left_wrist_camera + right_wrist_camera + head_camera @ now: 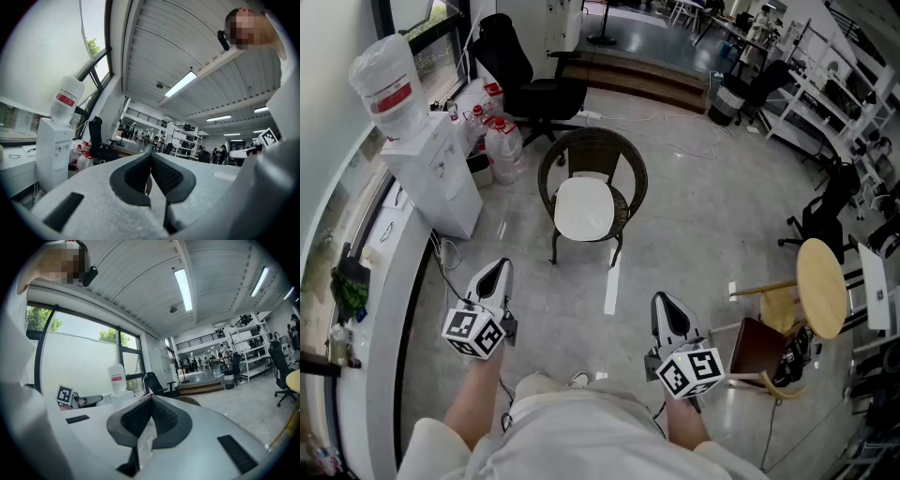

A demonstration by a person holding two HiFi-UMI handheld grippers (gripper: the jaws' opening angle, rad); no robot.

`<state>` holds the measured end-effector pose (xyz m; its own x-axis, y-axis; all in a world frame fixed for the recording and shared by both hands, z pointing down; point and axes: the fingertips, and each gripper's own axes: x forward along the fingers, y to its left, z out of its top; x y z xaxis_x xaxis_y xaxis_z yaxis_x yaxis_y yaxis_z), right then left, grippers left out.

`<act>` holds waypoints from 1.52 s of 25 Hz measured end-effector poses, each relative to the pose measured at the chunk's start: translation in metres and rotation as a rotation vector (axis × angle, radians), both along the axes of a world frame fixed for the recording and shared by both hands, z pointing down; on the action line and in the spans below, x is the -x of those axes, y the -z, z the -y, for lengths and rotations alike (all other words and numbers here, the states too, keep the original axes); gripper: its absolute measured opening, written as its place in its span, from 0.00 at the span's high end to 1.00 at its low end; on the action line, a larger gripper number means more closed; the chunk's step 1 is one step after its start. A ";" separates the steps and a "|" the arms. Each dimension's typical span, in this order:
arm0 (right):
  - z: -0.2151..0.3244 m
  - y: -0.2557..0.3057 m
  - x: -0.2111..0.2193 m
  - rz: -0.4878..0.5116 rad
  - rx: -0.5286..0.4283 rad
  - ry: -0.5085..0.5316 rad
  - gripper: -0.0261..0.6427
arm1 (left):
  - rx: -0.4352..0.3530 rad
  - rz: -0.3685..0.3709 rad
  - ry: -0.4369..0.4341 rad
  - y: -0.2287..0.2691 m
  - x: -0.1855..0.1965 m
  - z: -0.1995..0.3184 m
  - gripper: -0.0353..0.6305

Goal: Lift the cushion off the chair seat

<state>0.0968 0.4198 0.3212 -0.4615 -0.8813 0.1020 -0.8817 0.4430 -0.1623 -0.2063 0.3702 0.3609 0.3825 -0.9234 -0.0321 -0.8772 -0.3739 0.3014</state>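
Observation:
A white cushion (584, 208) lies flat on the seat of a dark wicker chair (592, 152) in the middle of the floor, ahead of me in the head view. My left gripper (498, 272) and right gripper (665, 305) are held level near my body, well short of the chair, one on each side. Both are shut with nothing between the jaws: the dark pads meet in the left gripper view (151, 157) and in the right gripper view (151, 400). Only a sliver of the chair's top (190, 401) shows past the right jaws.
A white water dispenser (431, 164) with several water bottles (502, 145) stands left of the chair. A black office chair (528, 86) is behind it. A round wooden table (821, 286) and a chair (769, 349) stand to my right. A curved counter (382, 281) runs along the left.

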 end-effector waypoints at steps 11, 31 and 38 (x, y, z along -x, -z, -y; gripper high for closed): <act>-0.001 -0.013 0.013 -0.047 0.046 0.112 0.96 | -0.006 -0.030 0.011 0.004 0.000 -0.004 0.92; 0.026 -0.031 -0.014 -0.003 0.076 0.135 0.96 | -0.065 -0.136 0.088 0.015 -0.007 0.014 0.28; 0.046 -0.046 -0.004 0.001 0.103 0.123 0.96 | -0.026 -0.147 0.085 -0.006 0.003 0.039 0.26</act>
<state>0.1006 0.3737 0.3675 -0.5657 -0.8029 0.1882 -0.8216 0.5290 -0.2127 -0.2091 0.3311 0.3672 0.2925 -0.9504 -0.1059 -0.8532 -0.3094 0.4200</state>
